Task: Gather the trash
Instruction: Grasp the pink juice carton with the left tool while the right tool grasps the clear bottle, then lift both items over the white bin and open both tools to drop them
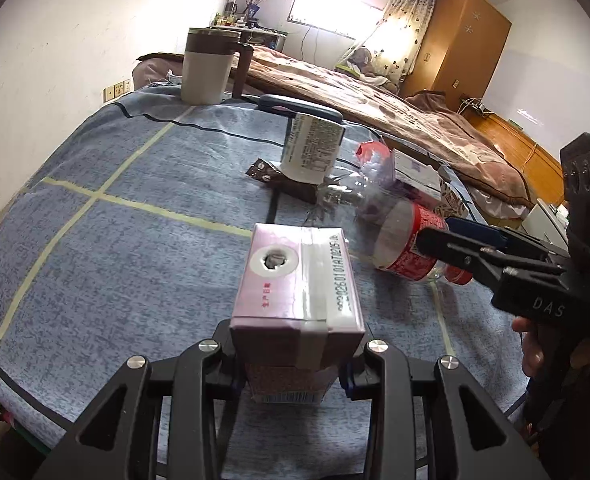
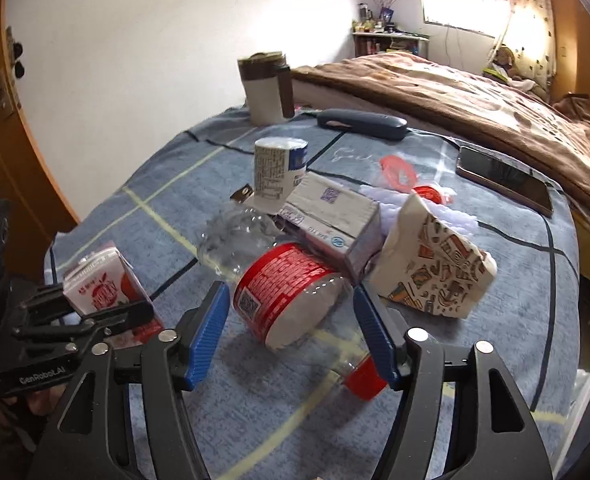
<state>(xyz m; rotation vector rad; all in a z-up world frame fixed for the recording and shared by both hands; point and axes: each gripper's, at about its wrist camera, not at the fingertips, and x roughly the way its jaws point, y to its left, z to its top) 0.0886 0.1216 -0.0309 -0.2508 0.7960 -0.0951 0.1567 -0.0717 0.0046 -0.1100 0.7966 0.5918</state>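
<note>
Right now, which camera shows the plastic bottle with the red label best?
The right wrist view: the plastic bottle lies whole between the open right tool, label and red cap visible. The left wrist view shows it off to the side, partly hidden by that tool.

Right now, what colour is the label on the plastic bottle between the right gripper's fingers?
Red with white print, on the plastic bottle; clearest in the right wrist view.

"DAS" stands on the right hand-held gripper [image 1: 435,245] at the frame's right edge; "GenRoboAI" marks the left hand-held gripper [image 2: 107,312] at lower left. The pink carton's [image 1: 299,280] code is partly legible.
</note>
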